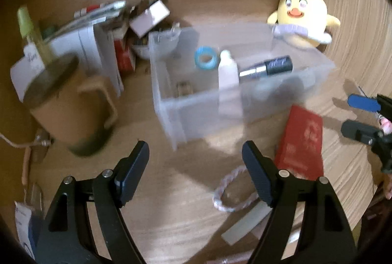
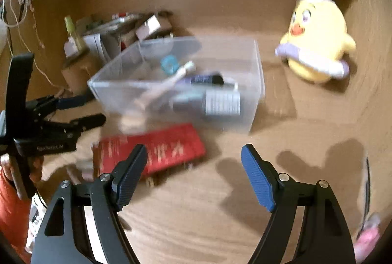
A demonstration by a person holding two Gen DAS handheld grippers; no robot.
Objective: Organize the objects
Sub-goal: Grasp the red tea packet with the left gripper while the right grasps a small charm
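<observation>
Jaws on my left gripper (image 1: 195,170) stand spread and hold nothing, above the wooden desk (image 1: 171,227), with a braided bracelet (image 1: 231,190) near its right finger. My right gripper (image 2: 194,174) is spread too. Between them lies a red box (image 2: 152,148), just beside the clear bin (image 1: 232,92) holding a white bottle (image 1: 227,72).

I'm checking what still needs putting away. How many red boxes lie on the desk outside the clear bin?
1. The red box lies flat on the desk just in front of the clear bin. Another red item stands in the back clutter; more may be hidden.
</observation>
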